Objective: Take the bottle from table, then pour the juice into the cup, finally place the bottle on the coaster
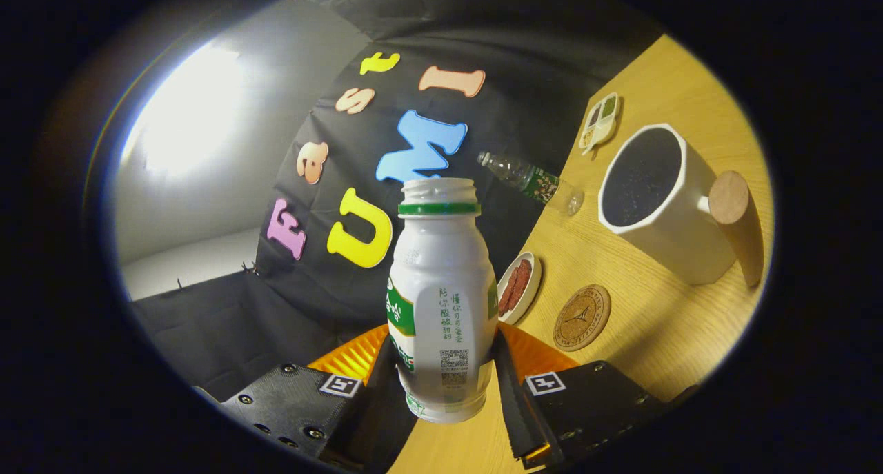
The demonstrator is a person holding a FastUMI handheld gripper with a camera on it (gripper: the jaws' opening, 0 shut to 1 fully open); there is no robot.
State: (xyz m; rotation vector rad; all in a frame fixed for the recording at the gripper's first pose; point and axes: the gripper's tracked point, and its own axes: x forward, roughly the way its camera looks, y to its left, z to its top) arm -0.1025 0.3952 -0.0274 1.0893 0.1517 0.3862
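Table point(683, 336) first: its wooden top runs tilted across my view, which tells me I have the gripper rolled over, presumably starting the tip toward pouring. On it the white cup point(666, 208) sits well beyond the fingers, its dark mouth facing me, a wooden handle on its side. My bottle point(441, 301) is clamped between both fingers, held low on its body so the open neck stays free; the gripper point(443, 384) is clenched on it, lifted off the wood. I judge the cup is not yet under the neck. Cork coaster point(582, 317) waits near the cup, beside a small plate point(519, 287).
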